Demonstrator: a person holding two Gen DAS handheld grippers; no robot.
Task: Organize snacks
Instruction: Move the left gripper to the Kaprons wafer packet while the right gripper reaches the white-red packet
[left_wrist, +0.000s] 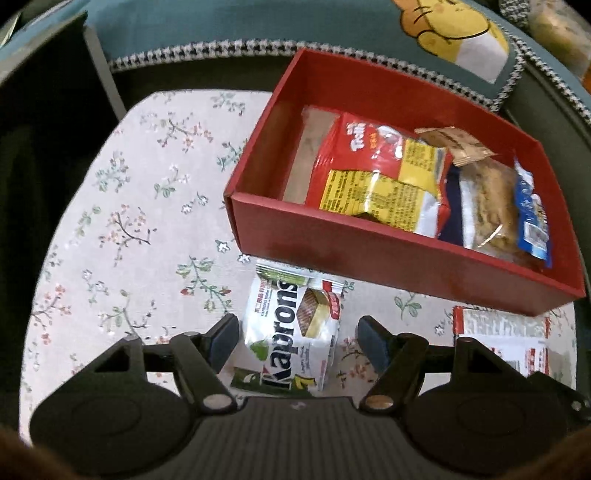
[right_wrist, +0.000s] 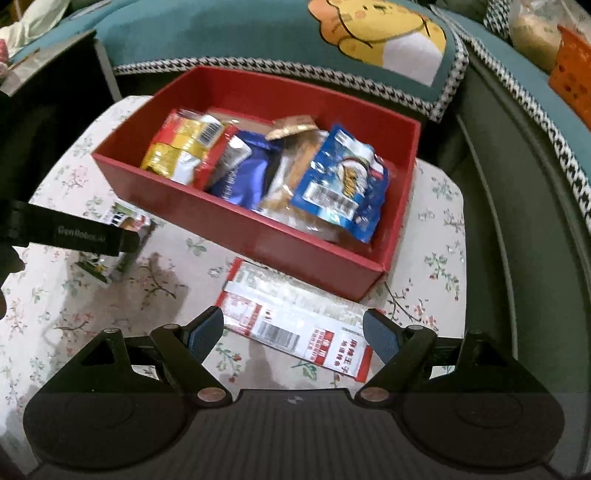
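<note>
1. Our left tool, spread wide, straddles the white Kaprons wafer packet, lengthwise toward the red cardboard box.
2. Our right tool, likewise released, flanks the red-and-white flat packet lying crosswise on the floral tabletop.

Snack count: one box, six packets.
One red box; four packets inside, two packets on the desk.

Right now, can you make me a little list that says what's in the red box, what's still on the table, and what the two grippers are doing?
box: red box, open top, on floral tablecloth
in box: red-yellow packet, blue snack bag, clear cookie pack, other packets
outside box: Kaprons wafer packet; red-white packet
left gripper: open, around Kaprons wafer packet
right gripper: open, over red-white packet
</note>
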